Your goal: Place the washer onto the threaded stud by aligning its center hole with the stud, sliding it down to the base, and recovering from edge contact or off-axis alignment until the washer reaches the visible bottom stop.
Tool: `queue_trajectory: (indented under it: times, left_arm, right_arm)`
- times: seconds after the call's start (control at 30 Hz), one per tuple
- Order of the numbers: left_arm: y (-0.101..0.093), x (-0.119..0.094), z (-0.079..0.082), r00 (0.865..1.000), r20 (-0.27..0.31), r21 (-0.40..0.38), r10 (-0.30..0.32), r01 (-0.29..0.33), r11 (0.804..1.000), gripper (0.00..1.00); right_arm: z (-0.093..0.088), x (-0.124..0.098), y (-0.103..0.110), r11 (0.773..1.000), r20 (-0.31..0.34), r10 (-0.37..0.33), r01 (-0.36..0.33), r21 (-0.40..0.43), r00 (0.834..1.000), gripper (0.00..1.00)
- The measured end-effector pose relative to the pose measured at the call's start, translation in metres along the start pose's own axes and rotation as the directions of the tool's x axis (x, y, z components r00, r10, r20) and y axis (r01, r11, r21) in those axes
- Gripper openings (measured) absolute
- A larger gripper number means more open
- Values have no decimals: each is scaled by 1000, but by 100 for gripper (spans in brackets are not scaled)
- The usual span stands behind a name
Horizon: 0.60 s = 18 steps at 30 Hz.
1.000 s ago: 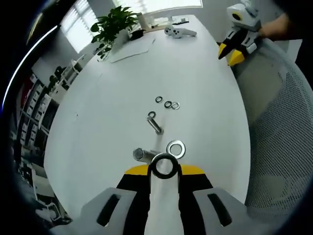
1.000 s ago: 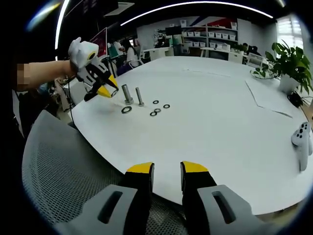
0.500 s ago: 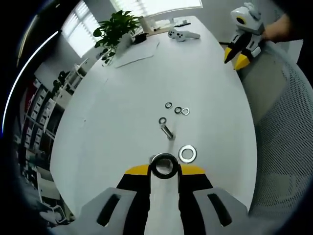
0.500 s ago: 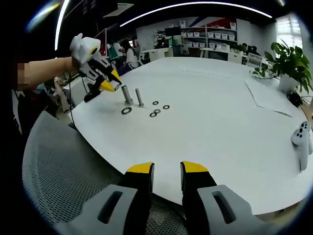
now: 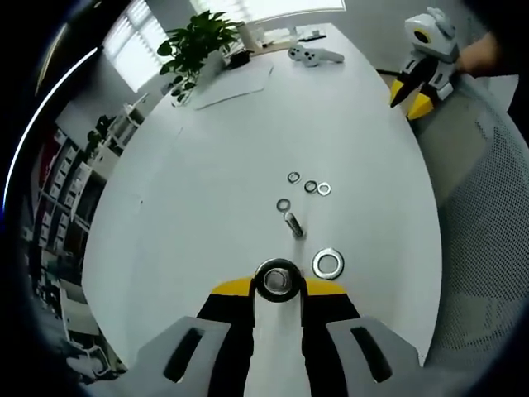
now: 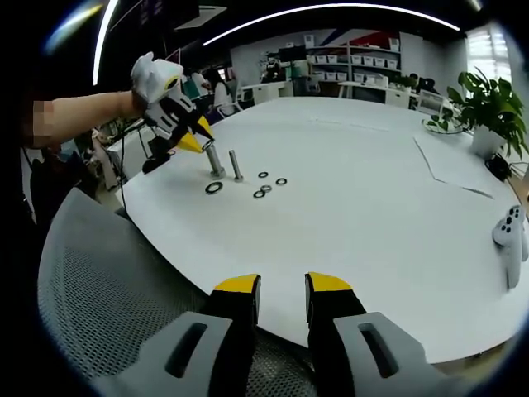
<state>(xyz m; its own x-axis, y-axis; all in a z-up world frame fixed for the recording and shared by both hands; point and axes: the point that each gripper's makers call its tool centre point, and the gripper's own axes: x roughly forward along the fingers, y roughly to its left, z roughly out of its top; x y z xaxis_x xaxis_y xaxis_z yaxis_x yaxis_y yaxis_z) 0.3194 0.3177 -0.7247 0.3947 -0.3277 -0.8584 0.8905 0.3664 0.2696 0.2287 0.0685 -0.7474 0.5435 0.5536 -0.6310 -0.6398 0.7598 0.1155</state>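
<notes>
Left tongs gripping the washer over the stud.
You're pinching thin, slippery steel by its rim; right tongs are hanging parted, empty.

Left hand-held gripper with washer moved over thick stud, now directly above its top.

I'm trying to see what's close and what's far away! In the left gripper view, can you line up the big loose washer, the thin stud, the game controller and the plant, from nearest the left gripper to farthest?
1. Big loose washer: just right of the left gripper tips.
2. Thin stud: a little ahead, mid-table.
3. Game controller: far end, right side.
4. Plant: far end, left side; too close to the controller to call.
</notes>
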Motion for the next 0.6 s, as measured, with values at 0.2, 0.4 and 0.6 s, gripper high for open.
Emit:
queue_trajectory:
  times: [0.2,0.4,0.6]
  left_arm:
    - [0,5,-3,999,-31,34,-17,18,999,18]
    - [3,9,-4,998,-47,30,-51,53,998,18]
    - [-2,19,-9,993,-82,38,-89,92,995,18]
  right_arm:
    - [0,0,0,1000,0,1,-1,0,1000,24]
    - [1,0,0,1000,6,0,0,3,1000,24]
    - [0,0,0,1000,2,3,-3,1,1000,24]
